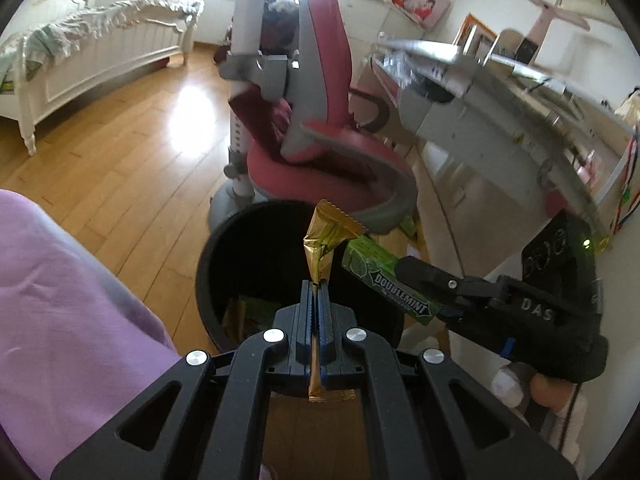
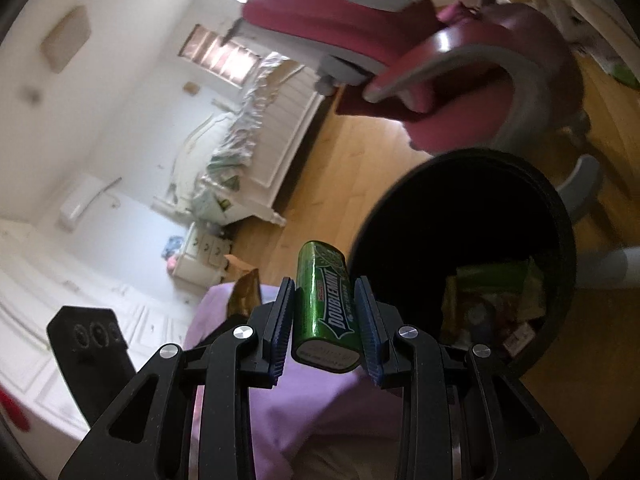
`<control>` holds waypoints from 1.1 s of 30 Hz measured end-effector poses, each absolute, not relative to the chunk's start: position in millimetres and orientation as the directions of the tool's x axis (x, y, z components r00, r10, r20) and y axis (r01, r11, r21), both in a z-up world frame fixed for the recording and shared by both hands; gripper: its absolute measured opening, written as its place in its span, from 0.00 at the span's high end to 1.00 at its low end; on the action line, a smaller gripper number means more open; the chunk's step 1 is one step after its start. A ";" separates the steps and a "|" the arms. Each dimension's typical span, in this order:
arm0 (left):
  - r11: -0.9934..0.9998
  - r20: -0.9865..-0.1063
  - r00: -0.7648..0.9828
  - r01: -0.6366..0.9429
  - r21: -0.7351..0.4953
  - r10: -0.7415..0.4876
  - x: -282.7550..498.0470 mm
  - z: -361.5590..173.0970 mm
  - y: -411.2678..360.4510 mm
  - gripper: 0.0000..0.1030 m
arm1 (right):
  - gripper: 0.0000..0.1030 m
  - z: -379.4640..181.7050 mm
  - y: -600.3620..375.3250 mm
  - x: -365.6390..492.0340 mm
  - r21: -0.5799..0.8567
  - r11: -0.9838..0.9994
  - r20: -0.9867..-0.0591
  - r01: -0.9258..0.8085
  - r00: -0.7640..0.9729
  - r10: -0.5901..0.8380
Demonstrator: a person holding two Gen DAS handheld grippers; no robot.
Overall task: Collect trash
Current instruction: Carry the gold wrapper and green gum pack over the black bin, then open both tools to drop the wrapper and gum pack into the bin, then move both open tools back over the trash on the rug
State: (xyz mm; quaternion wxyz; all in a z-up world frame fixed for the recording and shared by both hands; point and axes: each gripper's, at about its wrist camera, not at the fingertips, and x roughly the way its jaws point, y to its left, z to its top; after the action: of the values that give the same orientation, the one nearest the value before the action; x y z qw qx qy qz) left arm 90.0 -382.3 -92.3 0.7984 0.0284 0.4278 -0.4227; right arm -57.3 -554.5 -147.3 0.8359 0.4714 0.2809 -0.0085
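Left gripper pinching gold wrapper, right gripper clamping green Doublemint pack, both at lower centre beside black bin, apparently for dropping.

desk motion-blurred, bin contents dim, chair smeared

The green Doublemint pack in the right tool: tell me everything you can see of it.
The Doublemint pack is a glossy green, rounded-edge gum pack with white lettering and a pale end face. It sits lengthwise between the right tool's blue ribbed pads, clamped on both long sides, pale end toward the camera. From the left wrist view it juts out beside the black bin's rim, near the gold wrapper, not touching it.
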 end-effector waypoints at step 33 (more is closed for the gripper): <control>0.951 -0.624 0.737 0.307 -0.037 -0.262 82.3 -37.7 -208.6 0.20 | 0.34 -104.6 -468.7 -27.2 0.637 0.743 -0.519 0.207 0.827 0.215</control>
State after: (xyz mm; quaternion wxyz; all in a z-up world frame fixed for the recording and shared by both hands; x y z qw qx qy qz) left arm 82.3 -208.6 -37.7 0.9312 0.0339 0.3292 -0.1526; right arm -27.2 -468.7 -104.6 0.8859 0.3588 0.2940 0.0021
